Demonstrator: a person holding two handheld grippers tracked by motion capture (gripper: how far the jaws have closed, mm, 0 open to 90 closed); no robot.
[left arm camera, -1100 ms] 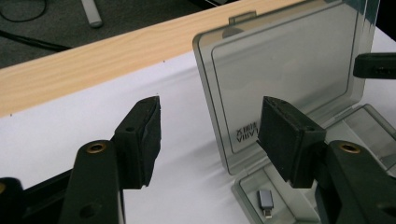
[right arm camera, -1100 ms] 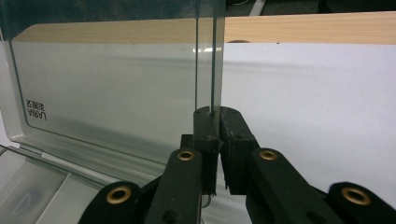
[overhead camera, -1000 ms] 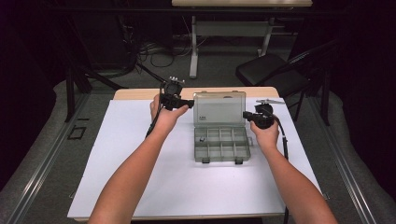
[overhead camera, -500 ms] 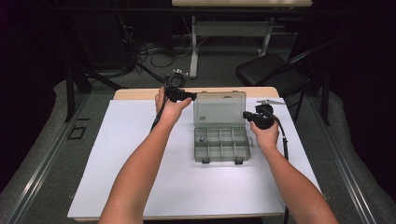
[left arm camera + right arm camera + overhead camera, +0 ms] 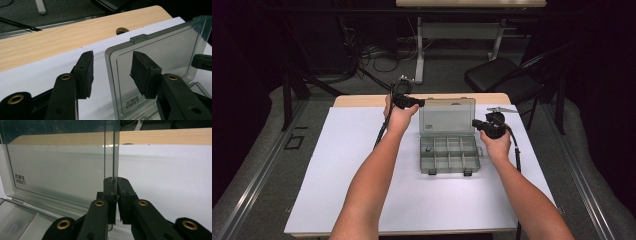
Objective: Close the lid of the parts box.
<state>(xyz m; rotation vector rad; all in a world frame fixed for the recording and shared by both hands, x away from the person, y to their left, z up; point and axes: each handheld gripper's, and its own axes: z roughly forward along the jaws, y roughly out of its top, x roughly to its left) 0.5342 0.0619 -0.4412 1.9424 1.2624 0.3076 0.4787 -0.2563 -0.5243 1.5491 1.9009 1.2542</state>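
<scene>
A grey clear-plastic organiser box [image 5: 450, 156] lies open mid-table, its lid [image 5: 447, 116] standing upright. My right gripper [image 5: 478, 124] is shut on the lid's right edge; in the right gripper view both pads pinch the thin lid [image 5: 62, 170] edge-on at my right gripper [image 5: 115, 192]. At the lid's upper left corner my left gripper [image 5: 416, 103] stands open. In the left gripper view its jaws straddle the lid's [image 5: 160, 52] side edge with gaps on both sides, my left gripper [image 5: 112, 72] touching nothing. A small dark item [image 5: 428, 148] lies in one compartment.
The box rests on a white sheet [image 5: 342, 165] covering a wooden table [image 5: 362, 101], whose far edge has a cable hole [image 5: 122, 30]. A black chair [image 5: 502, 80] and floor cables [image 5: 377, 55] lie beyond the table. The other gripper's jaw [image 5: 203, 61] shows past the lid.
My left hand has moved away from me and to the right, bringing its open jaws around the lid's upper left corner. The right gripper has held still on the lid.
</scene>
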